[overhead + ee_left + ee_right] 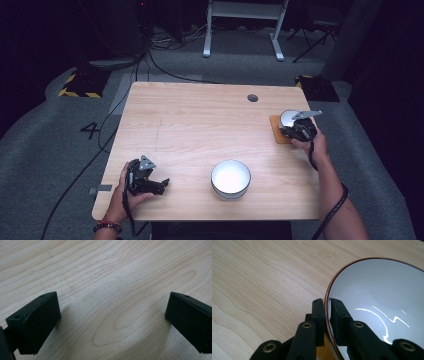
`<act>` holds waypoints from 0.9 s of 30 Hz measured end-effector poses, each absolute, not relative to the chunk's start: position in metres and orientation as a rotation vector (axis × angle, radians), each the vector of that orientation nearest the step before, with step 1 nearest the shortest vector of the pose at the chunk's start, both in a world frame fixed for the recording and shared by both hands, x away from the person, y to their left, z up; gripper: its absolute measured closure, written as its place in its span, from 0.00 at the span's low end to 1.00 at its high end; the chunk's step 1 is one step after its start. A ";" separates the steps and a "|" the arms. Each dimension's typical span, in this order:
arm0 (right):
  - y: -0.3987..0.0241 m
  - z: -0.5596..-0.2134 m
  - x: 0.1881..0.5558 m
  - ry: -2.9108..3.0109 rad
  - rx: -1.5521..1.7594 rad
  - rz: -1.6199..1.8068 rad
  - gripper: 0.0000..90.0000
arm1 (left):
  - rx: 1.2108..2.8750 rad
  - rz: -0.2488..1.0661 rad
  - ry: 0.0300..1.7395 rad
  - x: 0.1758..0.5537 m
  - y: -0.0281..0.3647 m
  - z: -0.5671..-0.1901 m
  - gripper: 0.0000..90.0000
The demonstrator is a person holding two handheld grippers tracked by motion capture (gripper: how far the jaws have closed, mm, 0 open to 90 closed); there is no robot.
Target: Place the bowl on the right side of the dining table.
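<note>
Pale wood grain runs across the table [200, 125], with dark floor and cables beyond its far edge. Your right gripper [327, 305] is at the right edge, its jaws pinched on the thin rim of the grey bowl [382, 290] — one jaw inside, one outside. That bowl sits on an orange-brown mat [276, 125]. Your left gripper [162, 184] rests near the front left corner, jaws spread wide over bare wood, holding nothing. Between your hands, nearer the front edge, stands a white bowl [230, 179].
</note>
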State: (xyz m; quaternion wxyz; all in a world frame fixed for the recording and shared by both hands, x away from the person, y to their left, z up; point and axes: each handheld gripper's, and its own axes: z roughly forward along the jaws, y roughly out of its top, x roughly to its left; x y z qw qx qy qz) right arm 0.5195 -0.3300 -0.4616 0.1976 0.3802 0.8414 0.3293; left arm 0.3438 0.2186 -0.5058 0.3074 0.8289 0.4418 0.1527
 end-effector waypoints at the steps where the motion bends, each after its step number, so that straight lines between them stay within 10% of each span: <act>1: -0.330 -0.462 0.520 2.355 1.064 0.922 0.91 | 2.188 0.408 1.168 0.344 0.218 -0.506 0.00; 27: -0.339 -0.452 0.512 2.302 1.076 1.003 0.69 | 2.189 0.406 1.170 0.344 0.218 -0.506 0.00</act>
